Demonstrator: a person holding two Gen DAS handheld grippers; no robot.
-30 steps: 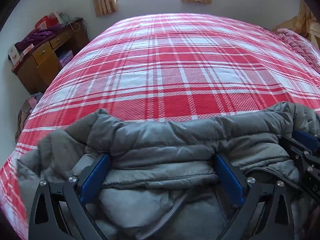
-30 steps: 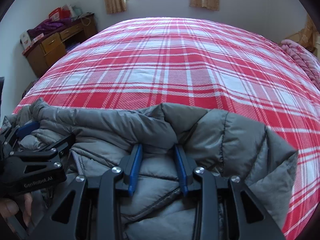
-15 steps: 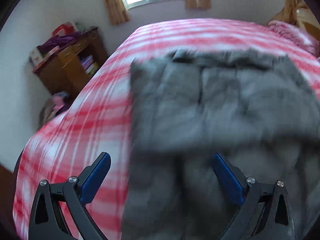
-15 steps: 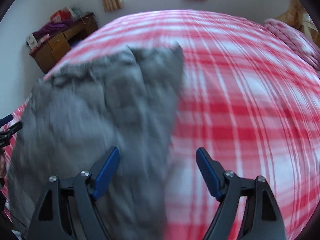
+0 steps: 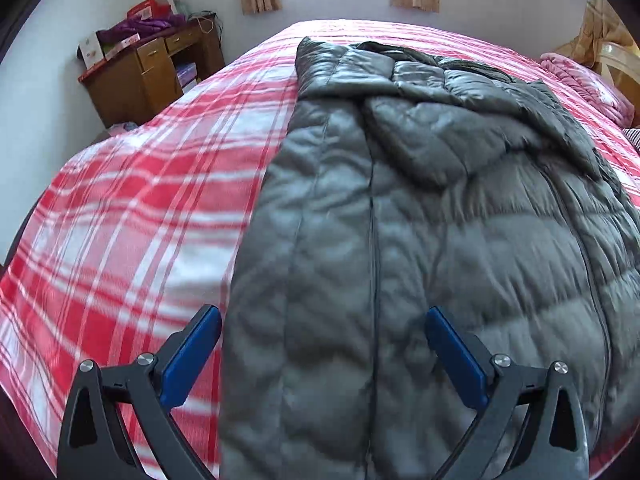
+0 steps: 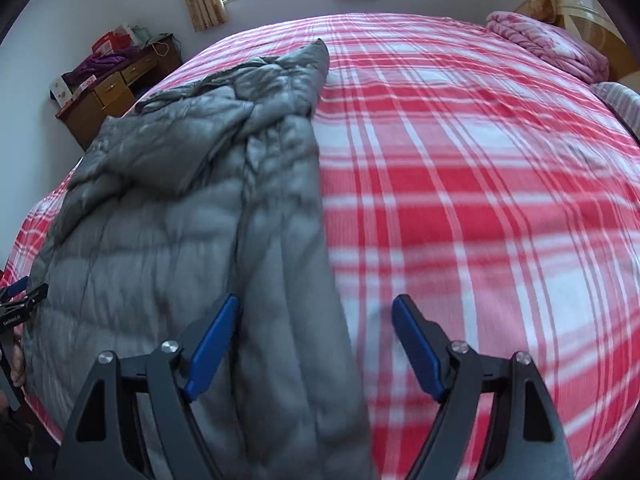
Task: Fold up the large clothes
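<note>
Both grippers, left gripper [image 5: 322, 344] and right gripper [image 6: 316, 332], jaws spread, pinching nothing. Grey puffer jacket [image 5: 420, 220] laid lengthwise on plaid bed [image 6: 460, 180], hood up top. Spreading apparently done; folding not yet begun.

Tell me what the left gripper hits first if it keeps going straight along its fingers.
Most likely the grey puffer jacket: the left gripper points down at its quilted body, spread on the plaid bedspread, with its jaws open. Depth is unclear, but nothing shows in between.
</note>
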